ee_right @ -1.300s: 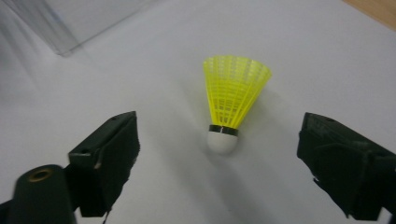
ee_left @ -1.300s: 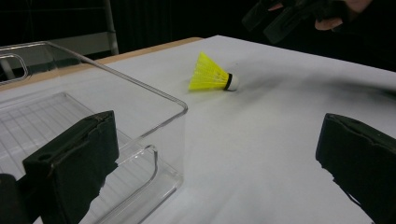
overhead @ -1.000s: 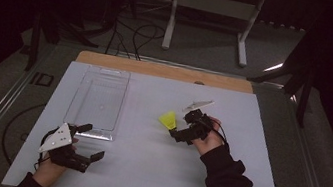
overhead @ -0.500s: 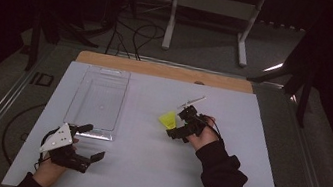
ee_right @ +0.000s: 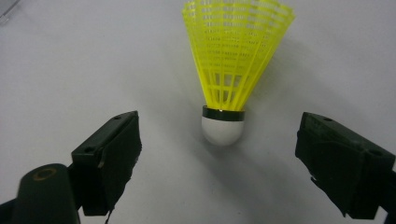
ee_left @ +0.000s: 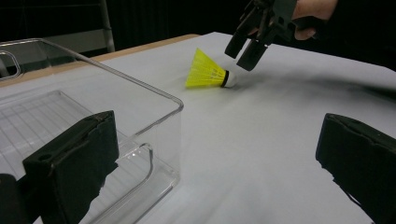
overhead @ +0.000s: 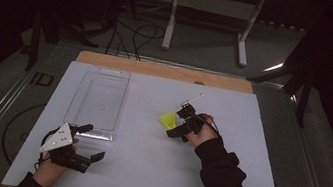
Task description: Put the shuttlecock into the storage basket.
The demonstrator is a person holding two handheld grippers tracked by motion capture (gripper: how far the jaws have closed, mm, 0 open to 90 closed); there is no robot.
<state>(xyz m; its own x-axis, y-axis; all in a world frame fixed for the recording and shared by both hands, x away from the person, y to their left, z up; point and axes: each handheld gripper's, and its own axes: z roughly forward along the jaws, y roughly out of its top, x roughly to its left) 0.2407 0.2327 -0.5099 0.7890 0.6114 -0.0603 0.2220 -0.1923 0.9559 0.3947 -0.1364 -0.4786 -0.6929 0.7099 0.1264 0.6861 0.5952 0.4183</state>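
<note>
A yellow shuttlecock (overhead: 168,119) with a white cork head lies on its side on the white table; in the right gripper view the shuttlecock (ee_right: 231,65) points its cork toward the camera. My right gripper (overhead: 175,122) hovers just right of it, open, jaws either side of the cork without touching; in its own view the right gripper (ee_right: 219,154) stands wide. From the left gripper view the shuttlecock (ee_left: 210,73) lies under the right gripper (ee_left: 243,49). My left gripper (overhead: 91,141) rests open near the table's front left, holding nothing; the left gripper (ee_left: 219,154) faces the bin corner.
A clear plastic bin (overhead: 100,98) lies at the left half of the table, its near corner (ee_left: 154,140) close to the left gripper's jaw. A wooden strip (overhead: 163,70) edges the table's far side. Stands and cables occupy the dark floor beyond.
The right hand has moved slightly left and down toward the shuttlecock, bringing its jaws beside the cork. The left hand has stayed in place.
</note>
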